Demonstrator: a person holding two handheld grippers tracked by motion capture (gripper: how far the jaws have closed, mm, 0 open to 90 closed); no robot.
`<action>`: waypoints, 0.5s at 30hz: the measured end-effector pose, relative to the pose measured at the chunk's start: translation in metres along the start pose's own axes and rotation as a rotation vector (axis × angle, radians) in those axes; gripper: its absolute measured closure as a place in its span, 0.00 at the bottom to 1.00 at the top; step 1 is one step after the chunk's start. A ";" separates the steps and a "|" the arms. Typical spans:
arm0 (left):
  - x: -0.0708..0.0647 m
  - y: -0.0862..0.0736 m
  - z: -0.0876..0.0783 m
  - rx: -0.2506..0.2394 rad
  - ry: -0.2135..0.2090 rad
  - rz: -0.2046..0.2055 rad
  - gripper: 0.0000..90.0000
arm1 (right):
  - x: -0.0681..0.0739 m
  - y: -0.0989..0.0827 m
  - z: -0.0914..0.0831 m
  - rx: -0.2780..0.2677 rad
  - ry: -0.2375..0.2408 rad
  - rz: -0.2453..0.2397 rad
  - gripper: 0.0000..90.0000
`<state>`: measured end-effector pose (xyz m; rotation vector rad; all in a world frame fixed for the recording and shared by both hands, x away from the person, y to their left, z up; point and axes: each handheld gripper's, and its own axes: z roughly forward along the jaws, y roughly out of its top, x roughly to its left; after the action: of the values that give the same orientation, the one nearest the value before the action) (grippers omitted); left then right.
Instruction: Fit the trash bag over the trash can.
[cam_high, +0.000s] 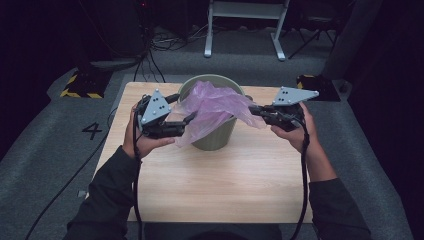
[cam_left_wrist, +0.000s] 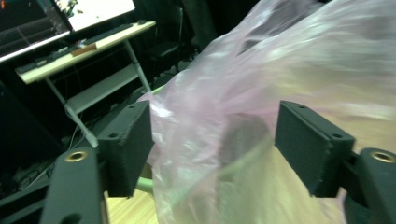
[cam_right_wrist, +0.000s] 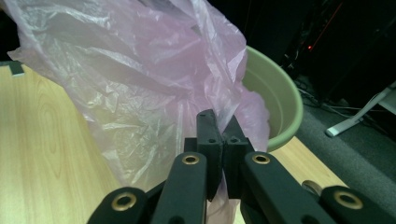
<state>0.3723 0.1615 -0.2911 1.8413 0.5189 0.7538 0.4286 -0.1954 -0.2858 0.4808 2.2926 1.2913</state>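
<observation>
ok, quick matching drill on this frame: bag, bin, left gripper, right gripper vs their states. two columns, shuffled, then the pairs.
1 bag
2 bin
3 left gripper
4 right gripper

A jaws apart, film between them
B green, stands on the table
C pink, draped over the rim
D jaws pinched on the film

Pairs: 1-C, 2-B, 3-A, 4-D

Dim room, lit tabletop; closest plastic perhaps blurred.
</observation>
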 end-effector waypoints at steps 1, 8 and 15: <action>-0.003 0.000 -0.006 -0.004 -0.017 0.007 0.28 | 0.001 0.000 0.000 0.002 -0.002 0.001 1.00; -0.033 -0.002 -0.032 -0.025 -0.111 0.052 0.23 | 0.003 -0.004 0.001 0.026 -0.027 0.030 1.00; -0.056 0.004 -0.014 0.041 -0.095 0.103 0.23 | 0.005 -0.004 0.004 0.037 -0.033 0.038 1.00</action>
<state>0.3227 0.1325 -0.2981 1.9435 0.3832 0.7248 0.4260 -0.1919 -0.2923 0.5561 2.2943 1.2511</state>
